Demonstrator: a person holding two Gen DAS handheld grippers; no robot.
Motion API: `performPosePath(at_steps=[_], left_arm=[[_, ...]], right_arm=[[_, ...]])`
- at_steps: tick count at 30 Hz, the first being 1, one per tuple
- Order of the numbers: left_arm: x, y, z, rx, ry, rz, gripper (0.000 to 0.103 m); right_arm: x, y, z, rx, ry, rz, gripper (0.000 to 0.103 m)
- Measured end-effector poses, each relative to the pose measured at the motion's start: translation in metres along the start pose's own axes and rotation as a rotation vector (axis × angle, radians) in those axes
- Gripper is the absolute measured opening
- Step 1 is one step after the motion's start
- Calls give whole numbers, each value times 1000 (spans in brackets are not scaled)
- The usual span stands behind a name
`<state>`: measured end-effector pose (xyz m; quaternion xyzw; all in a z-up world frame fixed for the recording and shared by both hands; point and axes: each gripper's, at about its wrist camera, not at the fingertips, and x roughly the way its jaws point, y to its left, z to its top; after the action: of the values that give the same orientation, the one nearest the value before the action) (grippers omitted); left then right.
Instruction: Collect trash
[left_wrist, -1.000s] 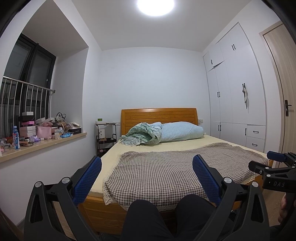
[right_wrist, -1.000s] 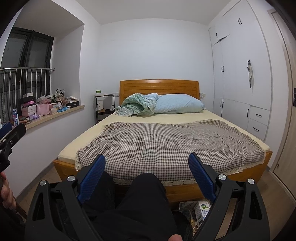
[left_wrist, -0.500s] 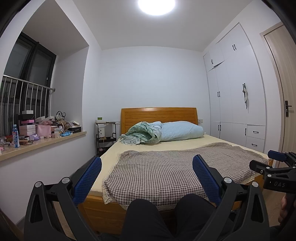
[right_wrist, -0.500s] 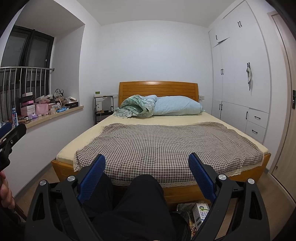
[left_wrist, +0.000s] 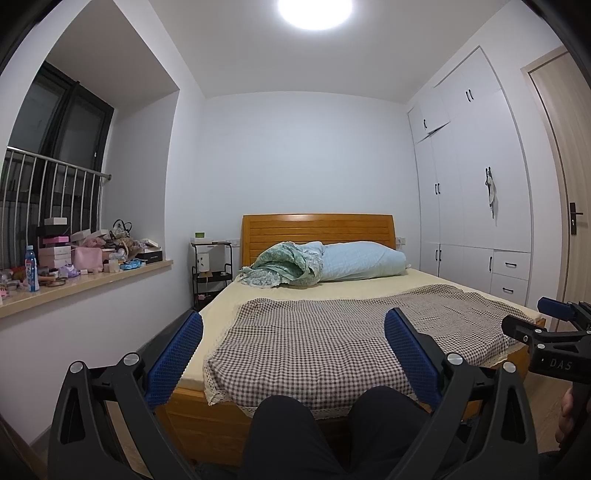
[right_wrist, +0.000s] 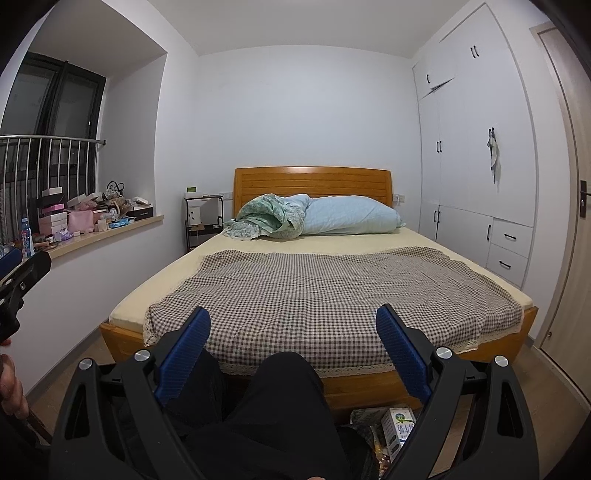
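At the far left, the window ledge (left_wrist: 110, 282) carries a clutter of boxes, a pink pouch and a blue-capped bottle (left_wrist: 31, 273); whether any of it counts as trash cannot be told from here. Beside it, in the corner, a small black shelf stand (left_wrist: 211, 273) sits next to the wooden headboard. The left gripper (left_wrist: 293, 334) hangs in front of the bed (left_wrist: 325, 295) with its blue pads spread wide and nothing between them, the person's dark-trousered knee (left_wrist: 284, 432) showing below. The checked cover (right_wrist: 325, 295) lies flat on the mattress with no litter visible on it, and a rolled green blanket and a pale blue pillow (right_wrist: 351, 216) rest at the head. The right gripper (right_wrist: 293, 330) is likewise spread apart and empty, level with the foot of the bed. The only clear trash in view is low on the right: a small white carton (right_wrist: 400, 424) with green print and some crumpled wrappers (right_wrist: 364, 421) lie on the floor just by the bed's foot, close under the right gripper's right finger (the rest of the pile is hidden behind the gripper body). No bag or bin shows in either view. By my reading the collecting has not begun: nothing is held and the floor litter lies untouched, so every pick-up is left to do. At the far right stand white wardrobes (left_wrist: 476, 206) and a door.
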<state>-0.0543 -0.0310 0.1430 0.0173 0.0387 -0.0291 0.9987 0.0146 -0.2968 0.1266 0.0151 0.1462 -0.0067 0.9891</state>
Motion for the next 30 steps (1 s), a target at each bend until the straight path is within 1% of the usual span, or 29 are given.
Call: performPosePath(at_steps=[6, 25, 30], left_arm=[[-2, -2, -2, 12, -9, 8, 95], [-5, -6, -4, 29, -18, -1, 95], [-3, -4, -4, 24, -9, 2, 95]], right_arm=[[0, 1, 0, 1, 2, 4, 87], [0, -4, 2, 2, 5, 10, 87], [0, -5, 2, 6, 3, 12, 87]])
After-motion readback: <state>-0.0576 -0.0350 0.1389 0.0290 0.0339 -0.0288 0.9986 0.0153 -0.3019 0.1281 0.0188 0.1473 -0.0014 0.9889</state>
